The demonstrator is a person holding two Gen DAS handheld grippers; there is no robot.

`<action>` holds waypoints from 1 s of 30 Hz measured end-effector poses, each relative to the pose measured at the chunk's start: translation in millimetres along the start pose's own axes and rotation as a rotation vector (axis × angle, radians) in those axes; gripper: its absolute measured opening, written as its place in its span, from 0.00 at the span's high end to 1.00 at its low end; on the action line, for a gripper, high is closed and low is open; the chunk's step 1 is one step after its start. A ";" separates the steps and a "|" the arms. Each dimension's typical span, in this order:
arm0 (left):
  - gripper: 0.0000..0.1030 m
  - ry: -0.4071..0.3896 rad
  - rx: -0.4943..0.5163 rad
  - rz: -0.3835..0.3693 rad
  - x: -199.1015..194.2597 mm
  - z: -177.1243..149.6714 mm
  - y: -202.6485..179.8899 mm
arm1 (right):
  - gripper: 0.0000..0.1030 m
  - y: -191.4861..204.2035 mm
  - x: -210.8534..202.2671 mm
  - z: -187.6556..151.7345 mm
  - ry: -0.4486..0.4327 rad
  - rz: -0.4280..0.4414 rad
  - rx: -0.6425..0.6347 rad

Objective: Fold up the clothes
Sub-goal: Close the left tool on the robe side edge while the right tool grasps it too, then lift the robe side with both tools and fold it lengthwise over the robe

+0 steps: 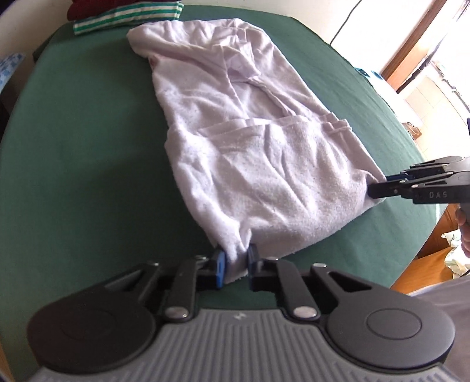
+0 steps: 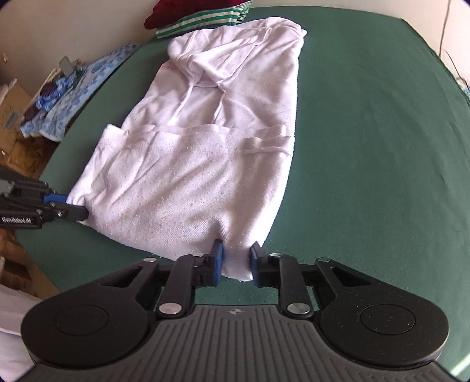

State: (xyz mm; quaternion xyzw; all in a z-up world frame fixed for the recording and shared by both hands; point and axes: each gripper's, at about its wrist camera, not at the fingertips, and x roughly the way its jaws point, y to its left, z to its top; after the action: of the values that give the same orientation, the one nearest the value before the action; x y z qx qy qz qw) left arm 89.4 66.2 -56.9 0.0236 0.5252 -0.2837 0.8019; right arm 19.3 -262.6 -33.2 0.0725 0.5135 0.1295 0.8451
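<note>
A white garment (image 1: 249, 152) lies partly folded lengthwise on the green table cover (image 1: 73, 164), its near part doubled over. My left gripper (image 1: 236, 264) is shut on the garment's near left corner. My right gripper (image 2: 237, 261) is shut on the garment's (image 2: 199, 164) near right corner. Each gripper shows in the other's view: the right gripper (image 1: 382, 188) at the garment's right edge, the left gripper (image 2: 73, 208) at its left edge.
A folded green-and-white striped cloth (image 1: 126, 17) and a dark red cloth (image 2: 182, 11) lie stacked at the table's far edge. Blue patterned fabric (image 2: 76, 88) and cardboard boxes (image 2: 14, 100) sit beyond the table's left side. The table's near edge (image 2: 88, 258) is close.
</note>
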 end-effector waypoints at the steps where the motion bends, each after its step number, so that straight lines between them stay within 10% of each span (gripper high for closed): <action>1: 0.93 -0.006 -0.007 -0.006 -3.1 0.0 0.1 | 0.85 -2.2 -3.8 1.4 -0.010 0.013 0.016; 17: 0.95 0.052 -0.020 -0.026 -24.2 -12.3 -4.7 | 0.93 -2.2 -36.1 -18.9 0.111 0.041 -0.073; 22: 0.95 0.052 0.007 0.017 -15.4 -8.5 -12.5 | 0.47 6.2 -28.5 -20.4 0.069 0.002 -0.139; 30: 0.93 0.080 0.017 0.033 -5.1 -10.0 -10.8 | 0.57 13.6 -10.0 -18.6 0.047 0.012 -0.154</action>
State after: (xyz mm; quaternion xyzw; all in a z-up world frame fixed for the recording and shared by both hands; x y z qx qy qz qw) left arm 74.4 62.7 -54.2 0.0504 0.5540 -0.2740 0.7845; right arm -3.5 -252.8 -29.7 0.0070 0.5212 0.1753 0.8352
